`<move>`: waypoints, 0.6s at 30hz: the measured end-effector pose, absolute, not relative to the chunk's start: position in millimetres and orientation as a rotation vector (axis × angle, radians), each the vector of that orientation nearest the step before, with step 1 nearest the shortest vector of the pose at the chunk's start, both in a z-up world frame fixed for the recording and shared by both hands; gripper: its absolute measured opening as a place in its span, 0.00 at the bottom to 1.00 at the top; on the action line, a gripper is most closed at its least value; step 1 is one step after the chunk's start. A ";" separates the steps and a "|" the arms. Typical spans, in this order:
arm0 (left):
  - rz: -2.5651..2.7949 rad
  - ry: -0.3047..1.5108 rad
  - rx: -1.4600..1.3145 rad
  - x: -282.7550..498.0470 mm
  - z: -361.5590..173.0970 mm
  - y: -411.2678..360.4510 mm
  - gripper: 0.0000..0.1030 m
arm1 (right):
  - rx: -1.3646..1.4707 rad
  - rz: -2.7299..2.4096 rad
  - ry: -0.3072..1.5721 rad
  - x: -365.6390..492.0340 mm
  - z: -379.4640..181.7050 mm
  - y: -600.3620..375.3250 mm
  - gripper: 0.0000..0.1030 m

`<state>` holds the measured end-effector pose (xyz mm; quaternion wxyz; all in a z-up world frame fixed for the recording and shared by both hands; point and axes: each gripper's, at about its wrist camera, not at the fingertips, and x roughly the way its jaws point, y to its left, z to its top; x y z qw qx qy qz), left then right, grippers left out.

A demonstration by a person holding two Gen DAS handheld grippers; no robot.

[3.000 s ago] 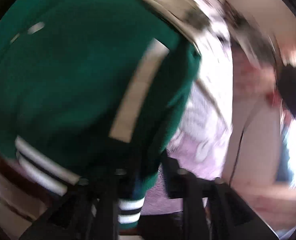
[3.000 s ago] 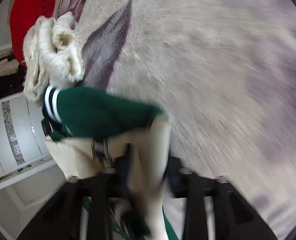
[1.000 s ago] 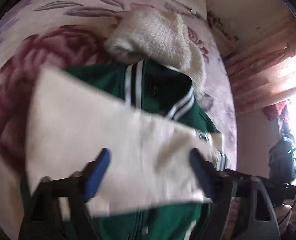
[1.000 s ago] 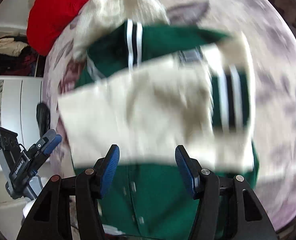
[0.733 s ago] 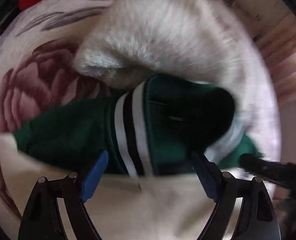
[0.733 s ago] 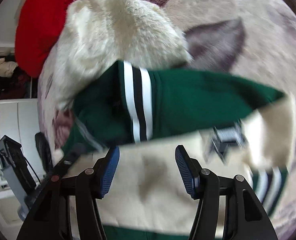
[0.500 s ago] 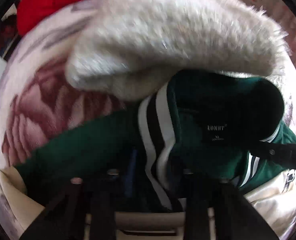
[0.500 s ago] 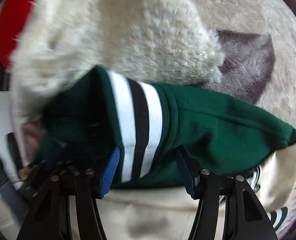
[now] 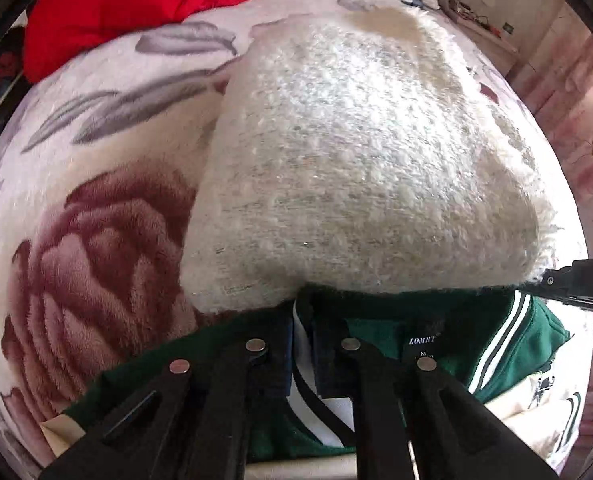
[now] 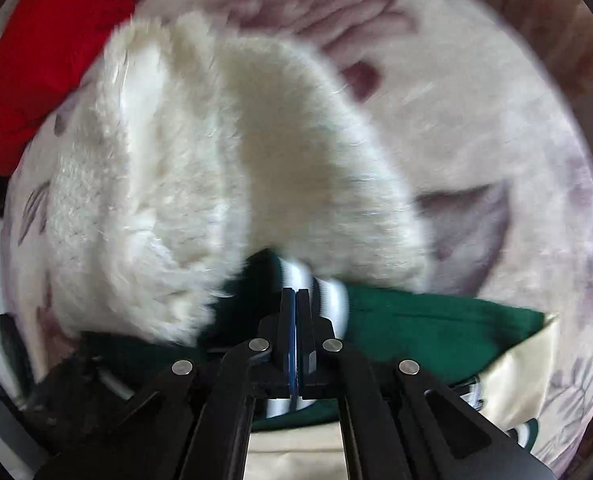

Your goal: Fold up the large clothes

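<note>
A green varsity jacket with cream sleeves lies on a floral blanket. Its striped collar is at the near edge of both views. My left gripper points down at the collar. Its jaws are closing, and the white and black collar band is pinched between the pads. The right gripper stands at the other side of the collar, jaws closing pad against pad. No cloth shows between them. Its tips reach the striped band. The jacket's body is hidden under the fingers.
A fluffy white garment lies folded just beyond the collar, touching it. A red garment is bunched at the blanket's far left. The right gripper's black body shows at the right of the left wrist view. Wooden wall panels stand on the right.
Both grippers have moved from over the cream sleeve to the collar and come down close to it. The left jaws have closed on the collar band. The right jaws have gone from open to shut.
</note>
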<state>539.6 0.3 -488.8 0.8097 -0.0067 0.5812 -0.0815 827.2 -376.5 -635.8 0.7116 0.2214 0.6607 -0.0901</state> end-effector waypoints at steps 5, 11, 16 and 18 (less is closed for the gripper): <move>-0.224 1.267 -0.141 509.2 -465.7 23.2 0.22 | 0.496 -0.060 1.533 805.1 -624.6 -381.9 0.04; -0.195 1.239 -0.218 434.3 -425.2 47.2 1.00 | 0.515 0.003 1.563 668.0 -587.6 -411.5 0.73; -0.126 1.287 -0.166 343.3 -429.4 63.7 1.00 | 0.566 -0.171 1.644 514.8 -583.1 -451.3 0.73; -0.088 1.343 -0.131 303.4 -444.6 70.2 1.00 | 0.656 -0.254 1.687 460.4 -588.6 -466.7 0.73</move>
